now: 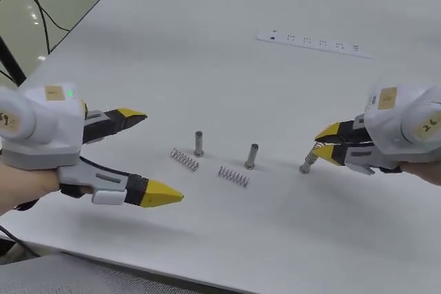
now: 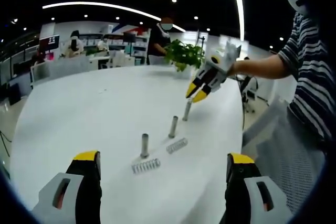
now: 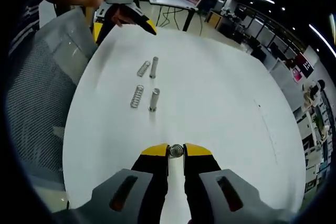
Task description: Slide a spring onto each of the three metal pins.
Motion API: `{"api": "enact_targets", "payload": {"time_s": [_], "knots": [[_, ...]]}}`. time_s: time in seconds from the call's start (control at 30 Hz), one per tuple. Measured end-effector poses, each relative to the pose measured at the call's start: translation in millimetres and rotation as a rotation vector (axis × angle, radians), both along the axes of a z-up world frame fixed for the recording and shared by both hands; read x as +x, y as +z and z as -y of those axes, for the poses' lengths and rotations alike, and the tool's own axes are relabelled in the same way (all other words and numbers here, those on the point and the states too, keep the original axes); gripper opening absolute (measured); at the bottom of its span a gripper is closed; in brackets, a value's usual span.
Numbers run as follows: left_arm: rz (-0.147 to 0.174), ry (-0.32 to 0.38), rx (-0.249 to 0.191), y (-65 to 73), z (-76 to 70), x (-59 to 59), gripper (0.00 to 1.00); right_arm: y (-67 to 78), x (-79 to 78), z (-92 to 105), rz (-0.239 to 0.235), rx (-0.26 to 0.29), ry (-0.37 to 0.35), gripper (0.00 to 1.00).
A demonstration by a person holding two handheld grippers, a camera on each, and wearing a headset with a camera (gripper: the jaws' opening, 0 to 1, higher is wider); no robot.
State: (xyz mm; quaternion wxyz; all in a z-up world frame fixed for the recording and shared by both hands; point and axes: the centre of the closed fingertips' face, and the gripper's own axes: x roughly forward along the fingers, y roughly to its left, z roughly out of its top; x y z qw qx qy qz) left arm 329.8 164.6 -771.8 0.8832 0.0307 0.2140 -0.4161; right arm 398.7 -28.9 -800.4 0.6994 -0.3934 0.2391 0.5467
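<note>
Right hand-held gripper (image 3: 176, 156) clamps spring (image 3: 176, 150)

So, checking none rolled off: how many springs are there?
3. One spring lies beside the leftmost pin, another spring beside the middle pin; the third spring is in the right gripper by the last pin.

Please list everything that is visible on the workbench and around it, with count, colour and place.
Metal pins: three, grey, in a row at mid-table.
Loose springs: two, silvery, lying on the table, one beside each of two pins.
Held spring: one, silvery, between the right gripper's jaws, at the third pin.
Power strip: one, white, far side of the table.
Table: one, white.
Plant: one, green, beyond the table.
Left gripper: yellow-tipped, open, above the table.
Right gripper: yellow-tipped, shut on the held spring.
</note>
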Motion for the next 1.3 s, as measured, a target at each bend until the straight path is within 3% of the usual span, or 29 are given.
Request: {"api": "enact_targets", "payload": {"time_s": [0.17,0.43,1.07,1.3], "knots": [[0.001,0.0,-0.003,0.3,0.8,-0.4,0.97,-13.0,1.2,3.4,-0.008,-0.012,-0.003,0.07],[0.0,0.004,-0.006,0.6,0.3,-0.5,0.97,-19.2,-3.4,5.8,-0.018,0.0,-0.022,0.08],[0.002,0.006,-0.016,5.6,1.3,1.4,0.97,-11.2,-2.5,0.6,-0.048,0.052,-0.062,0.11],[0.005,0.009,-0.017,8.5,1.4,2.1,0.97,7.2,-0.5,0.1,-0.08,0.18,-0.137,0.11]]}}
